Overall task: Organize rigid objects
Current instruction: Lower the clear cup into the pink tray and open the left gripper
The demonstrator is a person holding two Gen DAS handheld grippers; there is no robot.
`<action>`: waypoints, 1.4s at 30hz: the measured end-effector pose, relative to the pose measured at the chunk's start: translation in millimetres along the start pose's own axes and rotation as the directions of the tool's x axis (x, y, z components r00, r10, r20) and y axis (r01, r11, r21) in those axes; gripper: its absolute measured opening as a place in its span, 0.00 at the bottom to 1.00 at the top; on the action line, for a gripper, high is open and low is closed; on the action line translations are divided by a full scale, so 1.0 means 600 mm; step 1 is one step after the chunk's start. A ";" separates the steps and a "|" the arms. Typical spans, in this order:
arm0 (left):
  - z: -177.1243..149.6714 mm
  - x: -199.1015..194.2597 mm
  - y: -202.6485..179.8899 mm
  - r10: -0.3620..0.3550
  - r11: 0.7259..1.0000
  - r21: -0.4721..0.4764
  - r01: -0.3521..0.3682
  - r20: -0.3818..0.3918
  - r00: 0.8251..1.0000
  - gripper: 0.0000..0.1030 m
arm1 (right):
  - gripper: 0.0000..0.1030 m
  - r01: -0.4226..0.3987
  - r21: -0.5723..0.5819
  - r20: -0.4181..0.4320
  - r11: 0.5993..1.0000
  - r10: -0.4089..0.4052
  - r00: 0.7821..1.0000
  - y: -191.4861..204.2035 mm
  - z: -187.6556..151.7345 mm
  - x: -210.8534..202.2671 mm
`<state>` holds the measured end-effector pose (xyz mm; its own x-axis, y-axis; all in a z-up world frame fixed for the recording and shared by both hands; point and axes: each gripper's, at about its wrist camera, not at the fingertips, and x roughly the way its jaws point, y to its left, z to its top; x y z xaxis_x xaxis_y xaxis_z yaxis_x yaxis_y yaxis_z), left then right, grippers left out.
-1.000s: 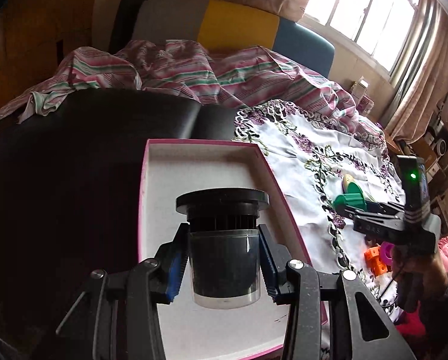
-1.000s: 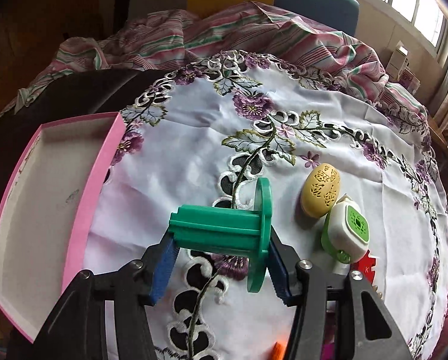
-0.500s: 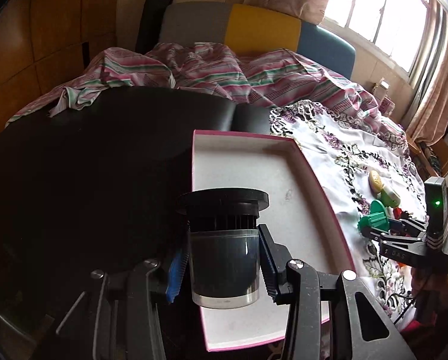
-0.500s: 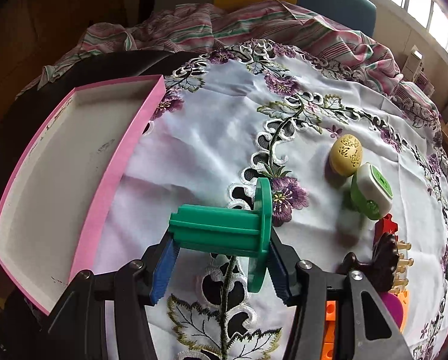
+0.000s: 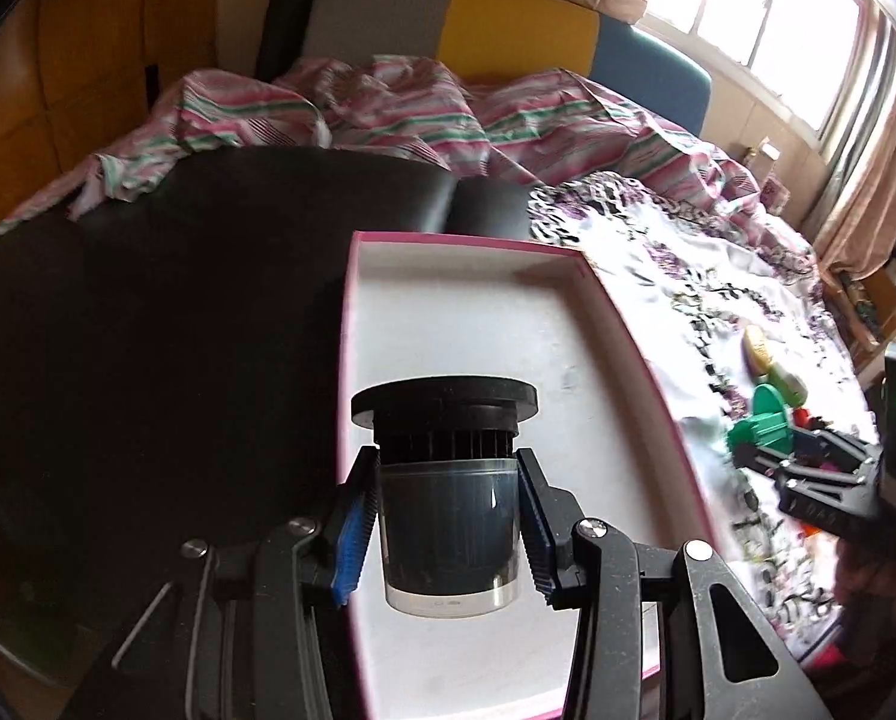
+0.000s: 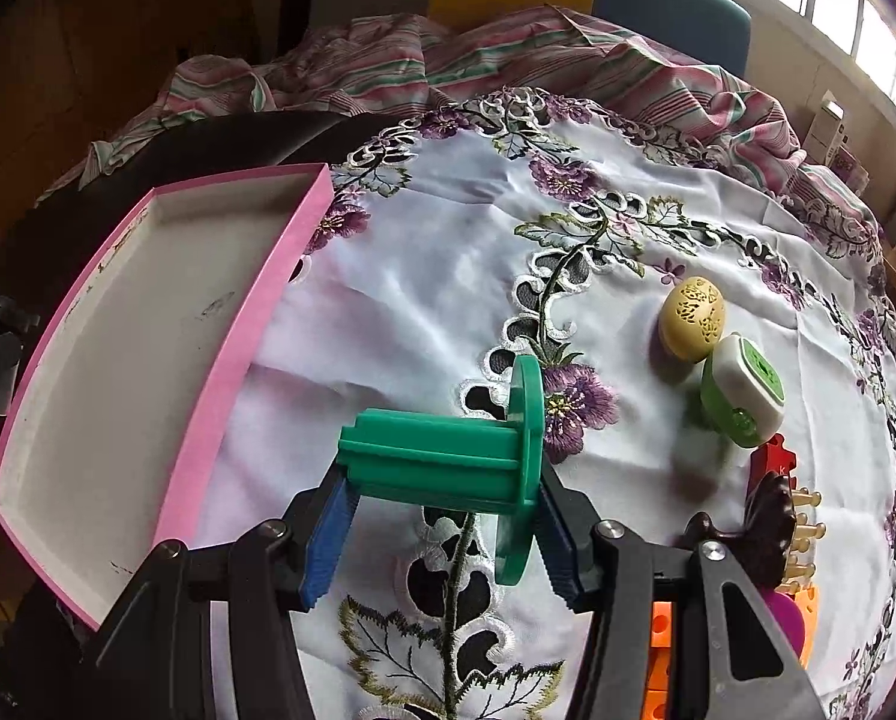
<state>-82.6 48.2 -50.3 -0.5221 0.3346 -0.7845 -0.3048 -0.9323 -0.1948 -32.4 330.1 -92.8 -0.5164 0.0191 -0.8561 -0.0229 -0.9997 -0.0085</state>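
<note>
My left gripper [image 5: 444, 531] is shut on a dark jar with a black ribbed lid [image 5: 448, 480], held over the near part of the pink-edged white tray [image 5: 484, 312]. In the right wrist view my right gripper [image 6: 441, 531] is shut on a green plastic spool [image 6: 448, 456], which hangs above the embroidered white cloth [image 6: 423, 276], to the right of the pink tray [image 6: 117, 372]. The left wrist view also shows the green spool [image 5: 763, 420] in the right gripper [image 5: 766, 450] beyond the tray's right wall. The tray holds nothing that I can see.
On the cloth at the right lie a yellow pierced egg [image 6: 691, 318], a green and white case [image 6: 745, 399], a dark brown piece [image 6: 763, 525], red, orange and magenta toys. A striped blanket [image 5: 387, 96] and a black surface [image 5: 147, 330] lie behind and left of the tray.
The left gripper with the jar has drifted left and then come down nearer the tray. The right gripper with the spool has shifted left toward the tray, showing more toys at the right.
</note>
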 end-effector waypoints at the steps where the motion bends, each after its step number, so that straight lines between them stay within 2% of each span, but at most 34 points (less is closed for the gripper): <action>1: 0.006 0.005 -0.002 -0.008 1.000 0.001 0.008 -0.004 1.000 0.43 | 0.54 -0.001 0.000 0.002 1.000 0.001 1.000 -0.001 0.000 -0.001; 7: 0.050 0.050 -0.018 0.028 0.999 0.047 -0.027 -0.011 1.000 0.43 | 0.54 -0.003 0.002 0.009 1.000 0.003 1.000 -0.001 0.004 -0.002; 12: 0.095 0.098 -0.026 0.099 0.990 0.101 -0.099 0.009 0.995 0.43 | 0.54 -0.004 0.000 0.006 1.000 0.004 1.000 0.001 0.005 -0.001; 16: 0.117 0.132 -0.032 0.171 0.972 0.158 -0.174 0.031 0.985 0.43 | 0.54 -0.004 -0.002 0.001 1.000 0.004 1.000 0.002 0.005 0.002; 27: 0.130 0.210 -0.021 0.257 0.956 0.143 -0.255 0.007 0.966 0.44 | 0.54 -0.005 -0.007 -0.001 1.000 0.005 1.000 0.005 0.004 0.006; 29: 0.132 0.209 -0.017 0.250 0.960 0.127 -0.249 0.007 0.968 0.50 | 0.54 -0.005 -0.007 -0.003 1.000 0.005 1.000 0.005 0.004 0.007; 31: 0.130 0.202 -0.016 0.236 0.964 0.120 -0.237 0.015 0.972 0.51 | 0.54 -0.004 -0.006 -0.004 1.000 0.004 1.000 0.005 0.003 0.008; 34: 0.124 0.184 -0.018 0.247 0.959 0.130 -0.251 0.046 0.968 0.64 | 0.54 -0.003 -0.007 -0.004 1.000 0.003 1.000 0.005 0.004 0.009; 42: 0.100 0.111 -0.014 0.223 0.969 0.082 -0.232 0.102 0.969 0.73 | 0.54 0.002 -0.009 -0.008 1.000 -0.002 1.000 0.006 0.003 0.010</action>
<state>-162.4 86.7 -65.8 -0.6555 0.1305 -0.7439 -0.2398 -0.9700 0.0411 -37.1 326.6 -96.8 -0.5099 0.0214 -0.8600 -0.0161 -0.9998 -0.0154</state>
